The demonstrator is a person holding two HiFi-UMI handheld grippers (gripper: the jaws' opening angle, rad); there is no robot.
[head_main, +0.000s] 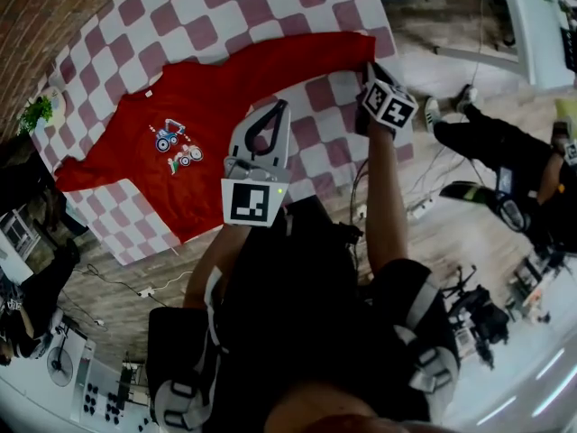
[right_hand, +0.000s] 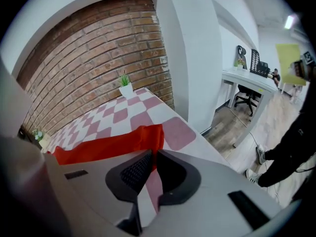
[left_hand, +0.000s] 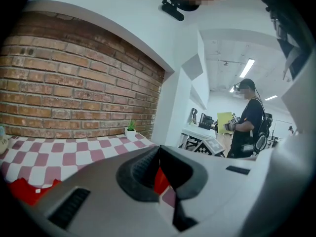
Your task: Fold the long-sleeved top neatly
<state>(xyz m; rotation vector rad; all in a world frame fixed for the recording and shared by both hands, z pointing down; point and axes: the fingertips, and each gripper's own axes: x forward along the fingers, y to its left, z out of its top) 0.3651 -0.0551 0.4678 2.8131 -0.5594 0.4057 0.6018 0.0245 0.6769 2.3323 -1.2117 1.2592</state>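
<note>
Sleeve fold: right tool [head_main: 370, 67] grasps the top's [head_main: 225, 106] 1 o'clock cuff [head_main: 359, 47]; left tool [head_main: 280, 106] is clenched. Next, carry the cuff toward 8 o'clock.

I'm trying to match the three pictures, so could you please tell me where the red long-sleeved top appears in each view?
Head view: top spread flat, upper middle, with one sleeve end at the right gripper.
Left gripper view: top only as slivers, at bottom left and through the gap behind the closed jaws.
Right gripper view: top as a sleeve band across the middle, its end pinched at the jaw tips.
Shared landmark: the checked cloth beneath it.
</note>
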